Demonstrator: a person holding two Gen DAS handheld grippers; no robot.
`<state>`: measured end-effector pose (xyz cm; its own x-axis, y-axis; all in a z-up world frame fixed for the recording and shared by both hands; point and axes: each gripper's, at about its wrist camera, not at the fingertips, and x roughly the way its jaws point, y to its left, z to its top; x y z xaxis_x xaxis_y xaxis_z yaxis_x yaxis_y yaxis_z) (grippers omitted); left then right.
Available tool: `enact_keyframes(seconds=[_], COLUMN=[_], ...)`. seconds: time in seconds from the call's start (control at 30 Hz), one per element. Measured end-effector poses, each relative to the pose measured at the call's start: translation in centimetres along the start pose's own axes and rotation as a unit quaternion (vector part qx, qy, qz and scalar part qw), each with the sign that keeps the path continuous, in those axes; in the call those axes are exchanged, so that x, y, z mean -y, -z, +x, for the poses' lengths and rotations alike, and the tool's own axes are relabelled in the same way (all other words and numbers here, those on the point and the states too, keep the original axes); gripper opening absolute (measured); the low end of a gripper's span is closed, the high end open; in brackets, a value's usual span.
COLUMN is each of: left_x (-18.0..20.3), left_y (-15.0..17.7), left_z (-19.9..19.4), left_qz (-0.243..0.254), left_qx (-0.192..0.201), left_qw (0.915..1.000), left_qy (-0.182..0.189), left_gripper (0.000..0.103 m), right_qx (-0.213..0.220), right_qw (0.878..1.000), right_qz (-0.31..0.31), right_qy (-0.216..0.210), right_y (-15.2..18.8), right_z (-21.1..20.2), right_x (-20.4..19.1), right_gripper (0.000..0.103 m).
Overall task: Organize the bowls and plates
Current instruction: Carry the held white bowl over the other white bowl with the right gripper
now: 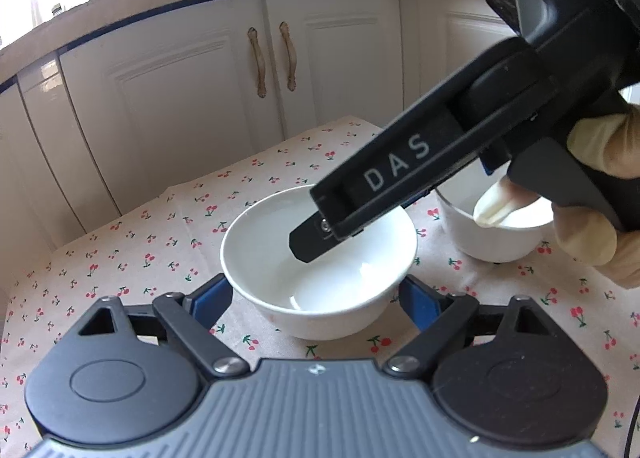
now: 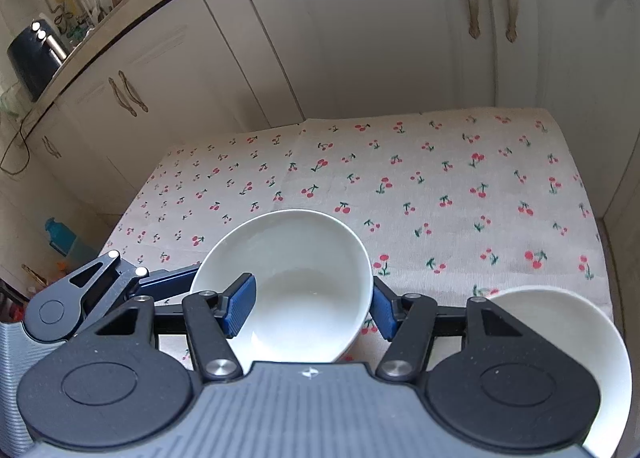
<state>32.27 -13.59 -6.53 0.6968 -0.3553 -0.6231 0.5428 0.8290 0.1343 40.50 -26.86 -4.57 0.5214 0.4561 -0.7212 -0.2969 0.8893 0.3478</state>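
Bench (image 2: 440, 178) under cherry-print cloth, white kitchen cabinets (image 2: 360, 38) behind. Left tool (image 1: 316, 298) spread around white bowl (image 1: 280, 250); right tool (image 2: 312, 306) spread, one finger inside it; second bowl (image 1: 500, 242) beside

Cherry tablecloth (image 2: 440, 186), two white bowls (image 1: 316, 258) (image 1: 496, 234)
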Motion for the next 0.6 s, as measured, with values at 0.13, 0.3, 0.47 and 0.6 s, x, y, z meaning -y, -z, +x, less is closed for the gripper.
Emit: enact_keyframes(seconds=[0.13,0.3,0.47,0.6], left_x=[0.4,-0.3,-0.4,-0.5], left_y=[0.0,0.4,0.7,0.8], left_z=[-0.7,0.1,0.2,0.4], left_qz=[0.010,-0.010,-0.007,-0.004], left_qx=[0.001,-0.024,-0.016,-0.012], left_qw=[0.9999,0.9996,0.9997,0.9997], left_qy=[0.001,0.015,0.016,0.019], left_gripper=[0.090,0.089,0.090,0.092], right_qx=[0.002,-0.013,-0.032,-0.030], right_qw=[1.000,1.000,0.999,1.000], right_qz=[-0.001,-0.007,-0.004,0.000], right_qy=[-0.005,0.000,-0.003,-0.010], right_y=[0.5,0.6,-0.4,-1.1], right_z=[-0.8,-0.7,0.2,0.8], right_x=[-0.2,-0.5,-0.1,0.5], right_gripper=[0.067,0.067,0.067,0.066])
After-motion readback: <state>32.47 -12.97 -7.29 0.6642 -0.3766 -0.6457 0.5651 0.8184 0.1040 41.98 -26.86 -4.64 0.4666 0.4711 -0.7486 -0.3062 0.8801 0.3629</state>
